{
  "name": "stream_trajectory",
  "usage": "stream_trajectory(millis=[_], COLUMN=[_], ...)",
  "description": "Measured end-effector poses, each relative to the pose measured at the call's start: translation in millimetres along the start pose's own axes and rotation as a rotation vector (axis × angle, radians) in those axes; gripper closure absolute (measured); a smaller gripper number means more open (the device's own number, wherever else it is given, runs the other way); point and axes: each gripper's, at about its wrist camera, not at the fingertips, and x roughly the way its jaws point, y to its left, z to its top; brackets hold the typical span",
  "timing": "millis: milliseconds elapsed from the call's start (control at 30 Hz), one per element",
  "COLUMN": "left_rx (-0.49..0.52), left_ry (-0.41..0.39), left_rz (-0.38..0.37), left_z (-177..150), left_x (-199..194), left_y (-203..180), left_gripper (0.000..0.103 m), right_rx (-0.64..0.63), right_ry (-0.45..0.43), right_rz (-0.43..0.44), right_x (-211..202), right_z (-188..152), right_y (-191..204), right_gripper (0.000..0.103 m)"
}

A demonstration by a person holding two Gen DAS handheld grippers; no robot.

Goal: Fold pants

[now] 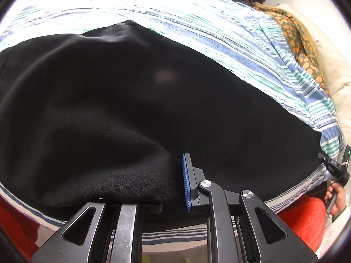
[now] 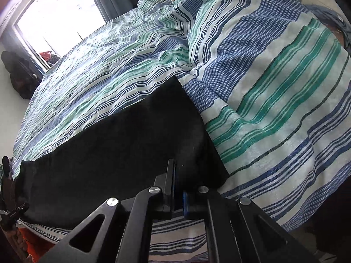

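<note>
Left claw (image 1: 173,186) is just barely cracked, a narrow gap, with a bunched fold of the black pants (image 1: 131,100) sitting between the pads and spilling over the left one; the rest spreads from 9 to 2 o'clock. Right claw (image 2: 178,188) is clamped tight on the pants' near edge, cloth running off toward 10 o'clock. Everything lies on the striped bedspread (image 2: 274,100), orange-patterned fabric (image 1: 300,41) at 2 o'clock.
</note>
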Motion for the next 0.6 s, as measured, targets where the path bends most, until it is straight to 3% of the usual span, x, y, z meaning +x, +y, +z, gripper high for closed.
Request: stream_trajectory(millis=[133, 233, 300, 367, 467, 533, 600], left_rx=[-0.005, -0.002, 0.002, -0.008, -0.005, 0.005, 0.005], left_ry=[0.01, 0.017, 0.024, 0.033, 0.036, 0.037, 0.037], left_rz=[-0.01, -0.013, -0.022, -0.026, -0.025, -0.027, -0.031], left_z=[-1, 2, -1, -3, -3, -1, -3], left_x=[-6, -3, -2, 1, -3, -3, -2], left_y=[4, -5, -4, -3, -4, -8, -6], left_gripper=[0.088, 0.083, 0.083, 0.083, 0.083, 0.083, 0.083], right_rx=[-0.009, -0.025, -0.046, -0.072, -0.082, -0.126, -0.198], right_ry=[-0.011, -0.033, -0.064, -0.128, -0.249, -0.279, -0.222], right_rz=[-0.025, -0.059, -0.062, -0.169, -0.224, -0.146, 0.001], right_x=[0, -9, -21, -37, -67, -79, -73], right_z=[2, 1, -3, -9, -14, -12, -7], right_y=[8, 12, 18, 25, 34, 48, 67], right_gripper=[0.096, 0.073, 0.047, 0.036, 0.035, 0.035, 0.031])
